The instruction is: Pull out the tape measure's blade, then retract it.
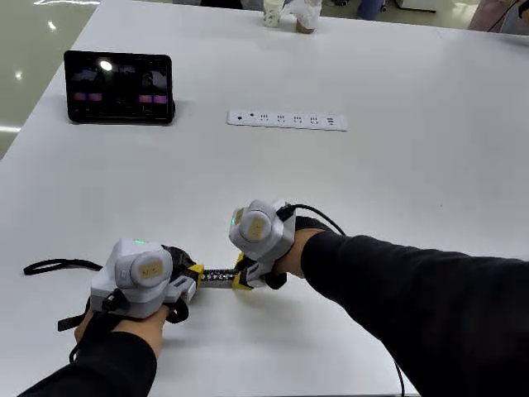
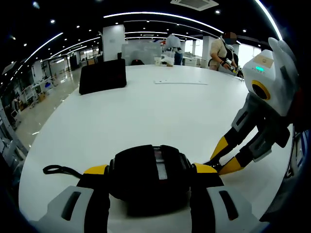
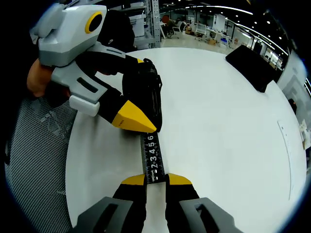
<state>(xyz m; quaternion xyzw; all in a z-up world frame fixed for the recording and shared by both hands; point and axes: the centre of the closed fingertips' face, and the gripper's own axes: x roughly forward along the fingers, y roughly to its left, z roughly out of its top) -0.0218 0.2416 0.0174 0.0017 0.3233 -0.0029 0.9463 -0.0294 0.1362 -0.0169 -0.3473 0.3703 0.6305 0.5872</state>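
The tape measure (image 2: 150, 167), a black case, is sitting on the near part of the white worktop (image 1: 372, 165), and the left gripper (image 1: 190, 279) is clamping it. Its yellow-tipped fingers (image 2: 96, 170) are pressing against the two sides of the case, which is filling the gap between them in the left gripper view. A short length of blade (image 3: 151, 154) is lying drawn out of the case and running flat along the worktop to the right gripper (image 3: 155, 180); the printed figures 2 to 6 are showing on it in the right gripper view. The right gripper's fingers (image 3: 181, 179) are standing nearly together and pinching the free end of the blade between their yellow tips. In the head view the two grippers are sitting close together, with the blade bridging the small gap between them. The left hand (image 1: 124, 327) and the right hand (image 1: 289, 258), both coming out of dark sleeves (image 1: 413, 289), are holding the grippers. A black strap (image 1: 51, 265) is lying on the worktop just to the left of the left gripper. Well apart, toward the far left, a black tablet (image 1: 119, 86) is standing with its screen lit, and a white power strip (image 1: 287, 121) is lying flat to the right of it. Cups (image 1: 285, 12) are standing at the far edge of the worktop
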